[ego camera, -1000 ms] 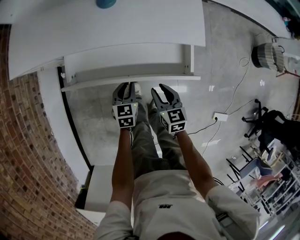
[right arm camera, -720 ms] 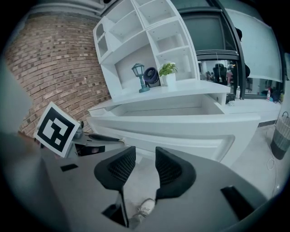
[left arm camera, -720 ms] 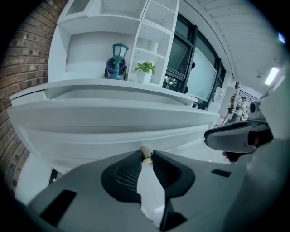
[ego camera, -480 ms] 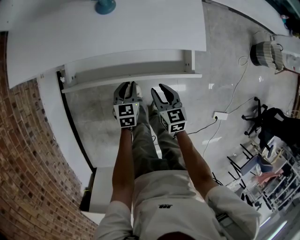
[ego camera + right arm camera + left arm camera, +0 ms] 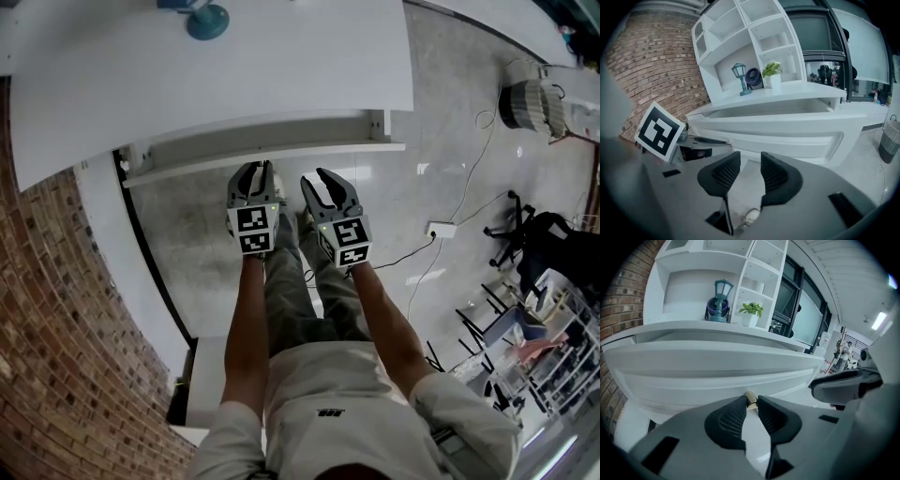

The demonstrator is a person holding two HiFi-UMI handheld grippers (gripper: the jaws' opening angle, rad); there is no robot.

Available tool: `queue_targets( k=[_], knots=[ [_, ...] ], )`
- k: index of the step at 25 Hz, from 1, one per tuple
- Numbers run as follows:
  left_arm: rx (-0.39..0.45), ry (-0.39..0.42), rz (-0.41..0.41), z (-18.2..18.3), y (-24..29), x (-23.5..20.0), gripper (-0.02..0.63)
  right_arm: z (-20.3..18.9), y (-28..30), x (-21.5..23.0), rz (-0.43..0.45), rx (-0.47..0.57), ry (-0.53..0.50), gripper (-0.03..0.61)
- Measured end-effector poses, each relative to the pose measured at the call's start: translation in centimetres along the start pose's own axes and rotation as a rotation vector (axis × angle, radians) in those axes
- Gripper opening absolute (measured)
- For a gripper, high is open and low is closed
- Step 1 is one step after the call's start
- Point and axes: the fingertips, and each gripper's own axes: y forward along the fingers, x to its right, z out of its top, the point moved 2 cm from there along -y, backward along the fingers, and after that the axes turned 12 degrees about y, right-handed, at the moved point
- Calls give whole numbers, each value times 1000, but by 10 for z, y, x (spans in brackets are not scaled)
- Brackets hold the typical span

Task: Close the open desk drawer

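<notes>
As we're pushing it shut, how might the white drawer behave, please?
The drawer looks rigid and wide, so it should probably slide straight in. Its small brass knob, held in the left gripper, looks smooth, so it may slip.

Smooth matt white drawer, brass knob, rough brick wall

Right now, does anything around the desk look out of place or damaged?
Only the drawer: it juts out from under the desk top, not flush. The left gripper pinches its brass knob. Nothing looks spilled, tilted or broken.
</notes>
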Motion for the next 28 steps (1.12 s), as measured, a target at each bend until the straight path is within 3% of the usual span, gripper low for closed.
queue_targets(
  k=[28],
  knots=[
    [16,17,-51,35,39,-31,92,32,31,5,-61,18,39,137]
  ],
)
